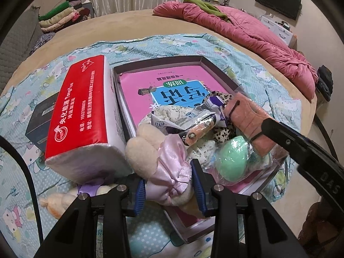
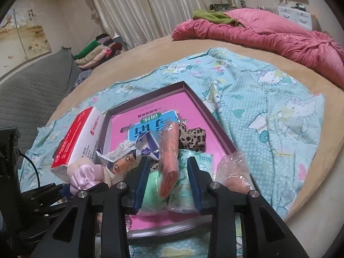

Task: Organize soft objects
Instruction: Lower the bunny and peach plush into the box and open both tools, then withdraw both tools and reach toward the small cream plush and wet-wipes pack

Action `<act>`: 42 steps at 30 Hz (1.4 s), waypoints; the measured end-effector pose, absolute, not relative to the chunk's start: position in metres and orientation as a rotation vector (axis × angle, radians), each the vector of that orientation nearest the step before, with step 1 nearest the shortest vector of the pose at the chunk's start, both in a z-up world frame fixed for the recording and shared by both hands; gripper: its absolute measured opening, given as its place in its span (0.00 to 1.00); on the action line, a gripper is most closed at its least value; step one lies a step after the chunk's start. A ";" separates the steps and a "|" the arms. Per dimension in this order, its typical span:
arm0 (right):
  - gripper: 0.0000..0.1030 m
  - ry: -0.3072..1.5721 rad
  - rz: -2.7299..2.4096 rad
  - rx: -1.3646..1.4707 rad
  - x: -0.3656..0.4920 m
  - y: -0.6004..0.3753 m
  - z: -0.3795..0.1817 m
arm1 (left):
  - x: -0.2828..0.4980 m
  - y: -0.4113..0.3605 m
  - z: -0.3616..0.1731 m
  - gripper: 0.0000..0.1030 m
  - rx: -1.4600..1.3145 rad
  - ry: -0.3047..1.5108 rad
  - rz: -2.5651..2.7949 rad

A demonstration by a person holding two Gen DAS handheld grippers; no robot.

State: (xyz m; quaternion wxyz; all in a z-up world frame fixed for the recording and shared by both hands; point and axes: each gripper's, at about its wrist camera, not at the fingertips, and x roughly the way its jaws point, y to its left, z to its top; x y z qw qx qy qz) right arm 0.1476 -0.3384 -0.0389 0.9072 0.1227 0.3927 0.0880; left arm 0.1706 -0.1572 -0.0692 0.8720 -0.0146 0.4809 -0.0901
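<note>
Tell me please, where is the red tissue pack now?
The red tissue pack lies on the blue cartoon sheet, against the left outer wall of the shallow box. In the left wrist view, the plush toy sits at its near end.

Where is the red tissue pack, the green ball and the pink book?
red tissue pack (image 1: 75,116): left wrist view, on its red printed top.
green ball (image 1: 231,157): left wrist view, on its rounded front, inside clear wrap.
pink book (image 2: 189,105): right wrist view, on the bare pink cover near the box's far corner.
</note>
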 end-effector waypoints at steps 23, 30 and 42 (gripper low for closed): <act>0.59 0.726 0.180 0.267 0.123 -0.340 0.001 | 0.155 -0.148 -0.030 0.69 -0.041 0.946 -0.212; 0.62 0.701 0.204 0.252 0.115 -0.332 0.017 | 0.142 -0.135 -0.010 0.69 -0.037 0.915 -0.183; 0.67 0.692 0.291 0.202 0.103 -0.295 0.037 | 0.122 -0.091 0.012 0.70 -0.066 0.886 -0.108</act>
